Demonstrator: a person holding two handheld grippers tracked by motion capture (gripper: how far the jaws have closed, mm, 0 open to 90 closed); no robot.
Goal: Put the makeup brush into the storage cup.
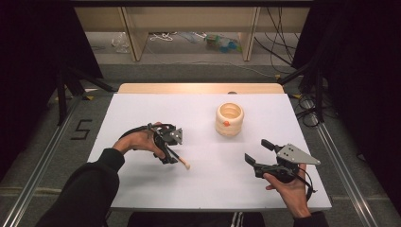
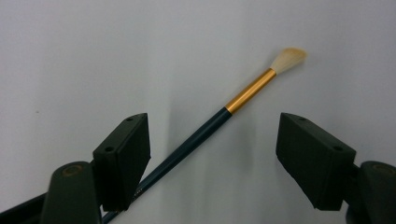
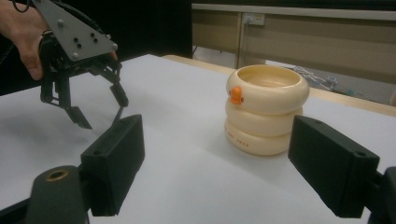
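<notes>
Two grippers over a white counter [image 1: 142,189], one paintbrush [image 1: 181,160] and one cream ringed pot [image 1: 229,119] on it. Left gripper [image 1: 166,150] hangs tips-down over the brush, which lies flat on the counter at left-centre, well apart from the pot. In the left gripper view the jaws stand spread with the dark handle [image 2: 187,144] running diagonally between them, close by the left-hand pad, maybe touching it, hard to tell; the other pad is well clear, so nothing is gripped yet. Gold band [image 2: 250,91] and pale bristles [image 2: 288,58] point away past the jaws. Right gripper [image 1: 259,153] waits at right, jaws released, nothing between them, aimed toward the pot [image 3: 266,109]. Step in hand looks like picking up the brush with the left. To do it well: centre the handle between the pads first, since it sits off to one side; clamp on the dark handle, not the band or the bristles; go low enough that the pads catch the thin handle lying flat; squeeze evenly so it does not roll or swing away.
</notes>
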